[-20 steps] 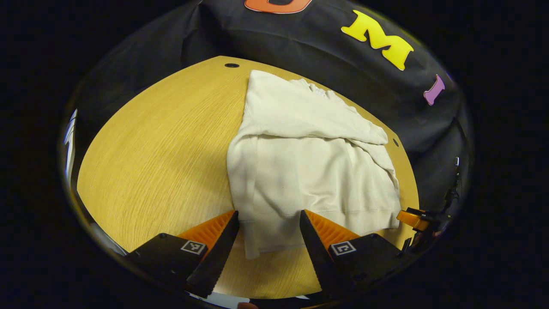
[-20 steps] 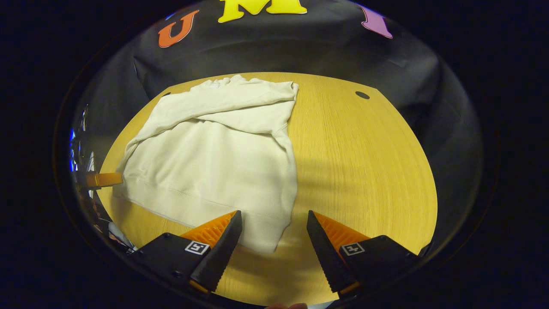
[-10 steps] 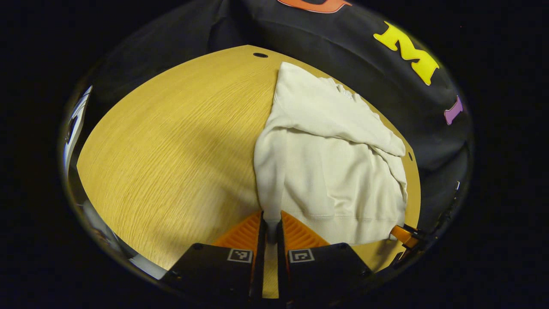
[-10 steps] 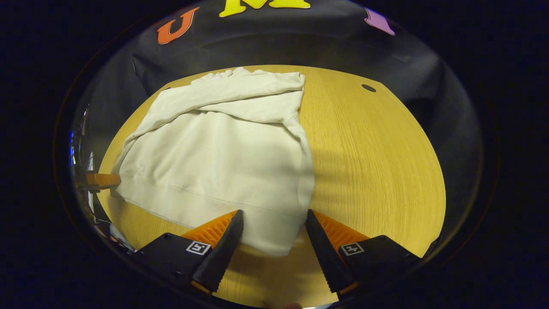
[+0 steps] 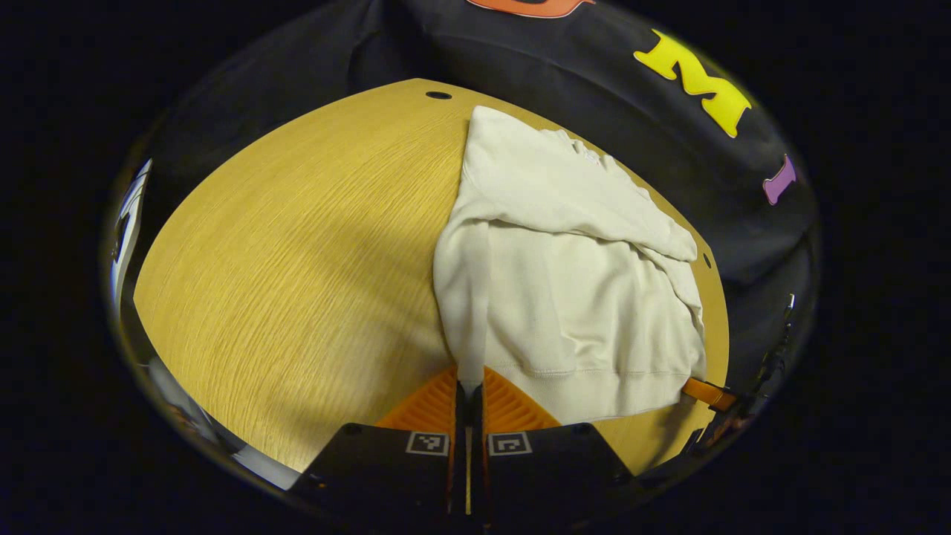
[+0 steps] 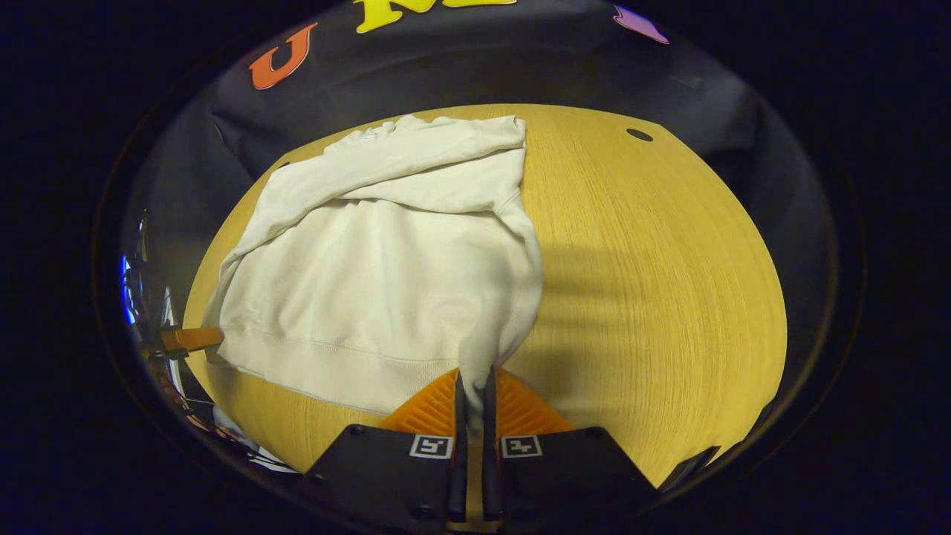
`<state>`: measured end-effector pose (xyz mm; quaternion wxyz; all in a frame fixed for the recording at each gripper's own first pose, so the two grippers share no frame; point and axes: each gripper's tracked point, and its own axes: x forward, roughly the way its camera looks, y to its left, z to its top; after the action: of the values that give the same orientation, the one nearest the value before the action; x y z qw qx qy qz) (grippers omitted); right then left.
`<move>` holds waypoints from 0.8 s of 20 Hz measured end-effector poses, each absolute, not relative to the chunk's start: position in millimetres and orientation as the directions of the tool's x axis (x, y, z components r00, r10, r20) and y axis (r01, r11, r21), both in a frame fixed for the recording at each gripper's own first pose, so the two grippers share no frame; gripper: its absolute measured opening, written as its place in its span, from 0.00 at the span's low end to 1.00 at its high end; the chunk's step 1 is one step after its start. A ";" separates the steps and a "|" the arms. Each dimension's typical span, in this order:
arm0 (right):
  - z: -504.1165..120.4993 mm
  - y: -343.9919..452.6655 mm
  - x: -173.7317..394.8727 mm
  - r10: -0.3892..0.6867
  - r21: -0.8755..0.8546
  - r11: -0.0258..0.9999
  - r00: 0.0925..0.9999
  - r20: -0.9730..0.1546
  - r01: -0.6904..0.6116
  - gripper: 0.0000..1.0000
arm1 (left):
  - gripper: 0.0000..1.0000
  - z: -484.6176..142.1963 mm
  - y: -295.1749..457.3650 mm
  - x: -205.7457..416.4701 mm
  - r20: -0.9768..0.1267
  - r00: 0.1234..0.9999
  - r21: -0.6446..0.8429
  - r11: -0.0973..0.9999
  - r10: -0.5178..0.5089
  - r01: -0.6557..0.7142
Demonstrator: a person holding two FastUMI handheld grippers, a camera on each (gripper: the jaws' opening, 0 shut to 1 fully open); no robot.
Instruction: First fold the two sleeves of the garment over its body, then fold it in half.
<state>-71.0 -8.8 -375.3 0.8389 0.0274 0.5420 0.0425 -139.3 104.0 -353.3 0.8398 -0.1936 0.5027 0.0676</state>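
Observation:
A cream sweatshirt [image 5: 572, 282] [image 6: 386, 267] lies on the wooden table [image 5: 297, 260] [image 6: 654, 282] with both sleeves folded across its upper body. My left gripper [image 5: 469, 385] is shut on the hem's near left corner, which is pulled up a little into a ridge. My right gripper [image 6: 472, 380] is shut on the hem's near right corner, also pinched up between its fingers. The right gripper's fingertip [image 5: 706, 394] shows at the hem's far end in the left gripper view. The left gripper's fingertip [image 6: 189, 338] shows at the hem's left end in the right gripper view.
The table has a small round hole [image 5: 438, 95] near its back left edge and another hole [image 6: 639, 134] near its back right. Bare wood spreads to the left of the sweatshirt in the left gripper view and to its right in the right gripper view.
Both grippers went from open over the hem corners to shut on them: the left closed first, then the right. The hem corners are now lifted slightly.

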 end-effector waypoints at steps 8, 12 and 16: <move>-328.3 -8.3 -55.5 0.186 0.221 0.975 0.489 -0.852 0.013 0.01 | 0.03 -301.7 85.2 -120.3 -0.804 0.582 -0.296 0.929 -0.118 -0.220; -280.0 -2.3 -31.0 0.224 0.270 0.963 0.567 -0.793 -0.003 0.00 | 0.04 -264.5 79.6 -99.3 -0.762 0.635 -0.297 0.939 -0.126 -0.171; -227.6 3.1 7.6 0.249 0.301 0.953 0.637 -0.730 -0.028 0.01 | 0.04 -227.5 81.9 -71.7 -0.710 0.689 -0.322 0.937 -0.144 -0.135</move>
<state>7.6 3.1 -227.6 0.8949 0.1321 0.4191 0.0775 -71.7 81.9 -227.5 0.9018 -0.1773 0.3940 -0.0024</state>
